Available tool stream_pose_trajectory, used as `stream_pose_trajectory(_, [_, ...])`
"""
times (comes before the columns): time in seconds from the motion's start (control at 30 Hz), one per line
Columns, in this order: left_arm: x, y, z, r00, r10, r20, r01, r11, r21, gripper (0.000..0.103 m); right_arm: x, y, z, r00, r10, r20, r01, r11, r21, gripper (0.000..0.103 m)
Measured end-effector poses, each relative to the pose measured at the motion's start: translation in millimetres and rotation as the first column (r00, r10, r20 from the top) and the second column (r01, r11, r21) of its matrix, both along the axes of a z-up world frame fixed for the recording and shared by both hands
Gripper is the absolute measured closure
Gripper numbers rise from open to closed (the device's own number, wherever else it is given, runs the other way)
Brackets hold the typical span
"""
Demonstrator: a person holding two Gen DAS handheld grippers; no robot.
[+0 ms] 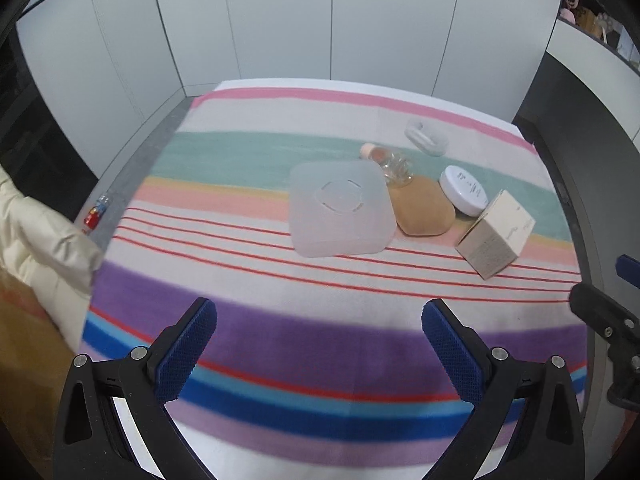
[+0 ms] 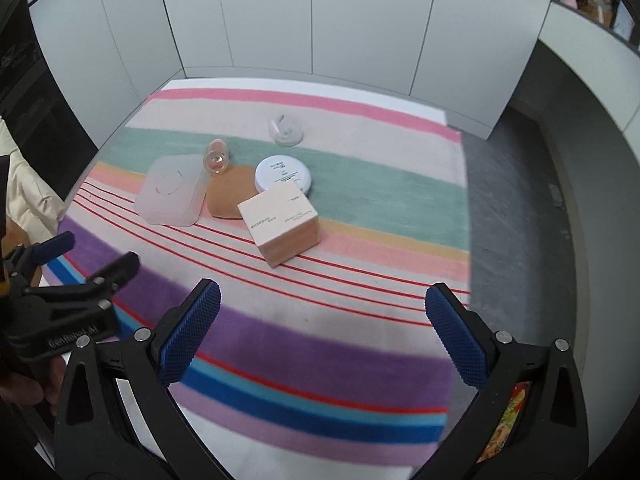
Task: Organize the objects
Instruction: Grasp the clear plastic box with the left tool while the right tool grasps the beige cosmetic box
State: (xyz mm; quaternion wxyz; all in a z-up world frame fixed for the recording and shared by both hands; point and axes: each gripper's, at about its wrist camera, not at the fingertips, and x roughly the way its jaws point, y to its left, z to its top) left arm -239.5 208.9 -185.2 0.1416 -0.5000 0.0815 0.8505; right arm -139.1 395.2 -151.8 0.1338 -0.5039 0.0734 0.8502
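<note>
Together, our left gripper (image 1: 319, 316) and right gripper (image 2: 322, 300) gaped wide, holding nothing above the striped blanket (image 1: 280, 332). Ahead, clustered mid-blanket, lay the translucent box (image 1: 340, 210), tan pouch (image 1: 422, 208), white compact (image 1: 466, 190) and cardboard box (image 2: 280, 220).

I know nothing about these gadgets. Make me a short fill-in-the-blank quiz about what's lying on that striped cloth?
1. Both the left tool and the right tool have their jaws ____.
2. The round white tin sits just behind the ____ box.
3. The tan pad lies between the frosted plastic lid and the round white ____.
4. The tools' fingertip pads are coloured ____.

Missing words: open; cardboard; tin; blue
</note>
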Motion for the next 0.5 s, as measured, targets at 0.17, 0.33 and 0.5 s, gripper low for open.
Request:
stream_pose_trajectory(0.17, [-15,10,-24,1.0,-0.002,0.017,0.002,1.0,0.02,0.0,-23,2,-26,1.0,0.02,-0.013,-0.02,1.0,-0.019,0.0])
stream_pose_trajectory(0.33, [-30,18,-44,1.0,-0.012,0.02,0.012,1.0,0.021,0.0,-43,2,-50,0.999,0.05,-0.012,-0.051,0.999,-0.012,0.0])
stream_pose_trajectory(0.5, [-43,25,-58,1.0,-0.006,0.02,0.005,1.0,0.019,0.0,-58,9,-66,0.998,0.057,-0.005,-0.057,0.998,-0.024,0.004])
